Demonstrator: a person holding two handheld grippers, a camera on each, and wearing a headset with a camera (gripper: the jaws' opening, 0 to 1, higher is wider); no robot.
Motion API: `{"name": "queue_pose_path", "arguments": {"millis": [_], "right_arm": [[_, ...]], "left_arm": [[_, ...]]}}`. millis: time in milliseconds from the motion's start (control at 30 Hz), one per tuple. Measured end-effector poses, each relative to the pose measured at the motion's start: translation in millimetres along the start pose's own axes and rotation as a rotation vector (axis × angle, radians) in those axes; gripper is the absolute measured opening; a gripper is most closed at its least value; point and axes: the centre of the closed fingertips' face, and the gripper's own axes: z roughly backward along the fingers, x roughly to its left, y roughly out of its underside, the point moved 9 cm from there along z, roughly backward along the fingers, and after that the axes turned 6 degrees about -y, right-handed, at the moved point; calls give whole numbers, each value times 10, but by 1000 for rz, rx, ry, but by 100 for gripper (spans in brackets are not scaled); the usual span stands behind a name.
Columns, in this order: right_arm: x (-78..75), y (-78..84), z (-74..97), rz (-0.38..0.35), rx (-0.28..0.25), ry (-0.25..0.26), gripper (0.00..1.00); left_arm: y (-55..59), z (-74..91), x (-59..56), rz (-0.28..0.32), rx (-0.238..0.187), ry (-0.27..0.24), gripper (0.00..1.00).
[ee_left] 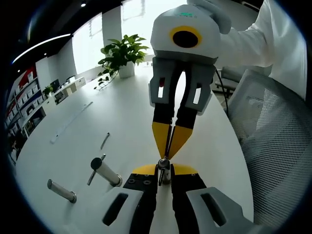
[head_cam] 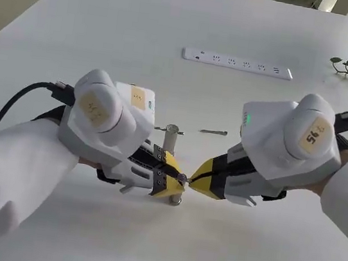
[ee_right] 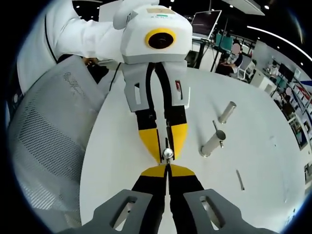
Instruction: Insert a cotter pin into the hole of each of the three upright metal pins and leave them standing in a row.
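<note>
feeding the cotter pin (ee_left: 168, 143) into the metal pin (ee_left: 164, 166), upright on the table (head_cam: 111, 24) between both claws. left gripper (head_cam: 168, 180) clamps that pin, right gripper (head_cam: 201, 178) pinches the cotter pin. line up with the hole, push straight, no tilting.

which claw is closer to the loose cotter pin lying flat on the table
Right. The thin loose metal cotter pin lies beside the right claw; the left claw, shut on an upright silver metal pin, sits farther on the other side.
</note>
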Motion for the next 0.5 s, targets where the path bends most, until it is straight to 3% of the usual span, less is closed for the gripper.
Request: {"name": "queue_pose_path", "arguments": {"millis": [67,133,267,300,400,500], "right_arm": [[4,9,10,-5,-5,0,1],[-4,23,32,-16,-11,13,9],[5,47,90,-67,-46,32,13],[12,57,99,-84,-59,35,16],[28,99,116,-136,-94,44,22],[37,121,108,-169,-124,48,24]], "left_arm": [[-17,14,-12,24,-20,6,15],[-15,46,-1,30,-19,-6,24],[11,201,-8,35,-36,-55,39],[22,257,-37,98,-76,-66,47],[104,386,-99,187,-124,-56,67],[216,504,-151,257,-142,-82,82]]}}
